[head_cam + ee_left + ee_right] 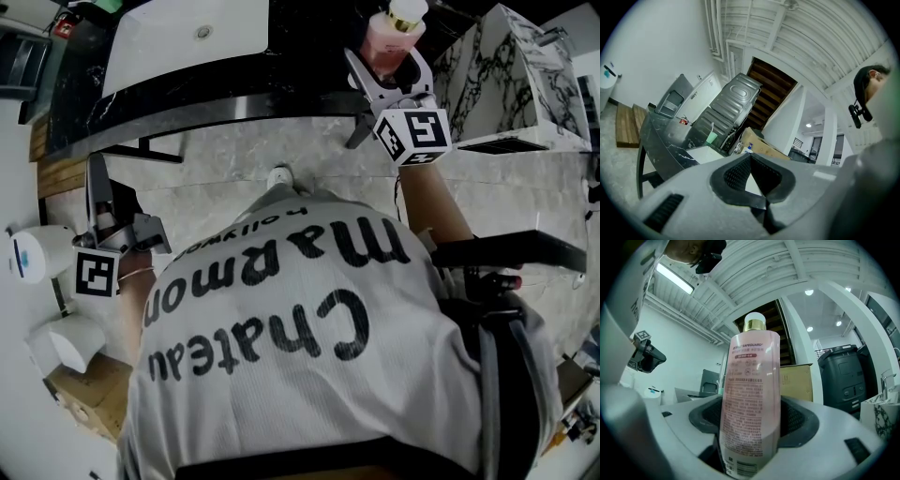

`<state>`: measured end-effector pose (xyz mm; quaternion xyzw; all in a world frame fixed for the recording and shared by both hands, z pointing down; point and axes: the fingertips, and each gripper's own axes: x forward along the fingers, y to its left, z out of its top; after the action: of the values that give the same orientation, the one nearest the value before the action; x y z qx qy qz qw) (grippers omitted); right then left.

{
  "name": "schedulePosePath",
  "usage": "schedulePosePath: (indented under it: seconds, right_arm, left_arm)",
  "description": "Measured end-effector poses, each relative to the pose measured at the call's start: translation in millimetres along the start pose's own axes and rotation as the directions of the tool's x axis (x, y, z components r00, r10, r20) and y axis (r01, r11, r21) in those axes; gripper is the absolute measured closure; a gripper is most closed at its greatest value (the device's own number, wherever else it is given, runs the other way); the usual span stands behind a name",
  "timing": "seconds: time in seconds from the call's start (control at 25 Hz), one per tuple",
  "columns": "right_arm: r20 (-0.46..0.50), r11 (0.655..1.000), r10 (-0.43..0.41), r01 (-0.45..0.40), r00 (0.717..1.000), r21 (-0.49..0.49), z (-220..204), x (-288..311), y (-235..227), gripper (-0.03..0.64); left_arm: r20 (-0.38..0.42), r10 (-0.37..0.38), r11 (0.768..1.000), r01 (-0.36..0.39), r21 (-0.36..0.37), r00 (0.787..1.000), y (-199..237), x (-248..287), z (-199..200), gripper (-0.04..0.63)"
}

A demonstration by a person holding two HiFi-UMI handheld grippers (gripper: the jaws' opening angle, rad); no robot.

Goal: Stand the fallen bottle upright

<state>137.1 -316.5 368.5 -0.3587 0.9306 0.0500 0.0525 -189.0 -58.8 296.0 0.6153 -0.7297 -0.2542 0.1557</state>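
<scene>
Two fingers (802,420) of the right gripper (752,425) clamp the pink bottle (751,380) low on its body. Its gold collar and white cap point away from the camera, toward the ceiling. In the head view the bottle sits at upper right of frame, against the dark table (169,105). Left gripper (752,183): fingers pressed together, nothing between them. It is at lower left of the head view, beside the person's shirt (309,309).
</scene>
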Motion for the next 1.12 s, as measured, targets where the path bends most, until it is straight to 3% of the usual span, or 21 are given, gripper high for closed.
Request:
schedulePosePath:
  seconds: [0.36, 0.72, 1.12]
  right_arm:
    - [-0.021, 0.998, 0.063, -0.063, 0.998, 0.017, -1, 3, 1, 0.305]
    - [-0.095, 0.999, 0.033, -0.033, 0.995, -0.001, -15, 0, -4, 0.305]
    - [-0.114, 0.996, -0.037, 0.046, 0.993, 0.079, -6, -11, -8, 0.29]
  left_arm:
    - [-0.011, 0.012, 1.0, -0.012, -0.004, 1.0, 2, -3, -4, 0.581]
    - [-0.007, 0.034, 0.999, -0.034, -0.007, 0.999, 5, -15, -4, 0.581]
    - [0.044, 0.049, 0.999, -0.048, -0.025, 0.998, 25, -37, 11, 0.581]
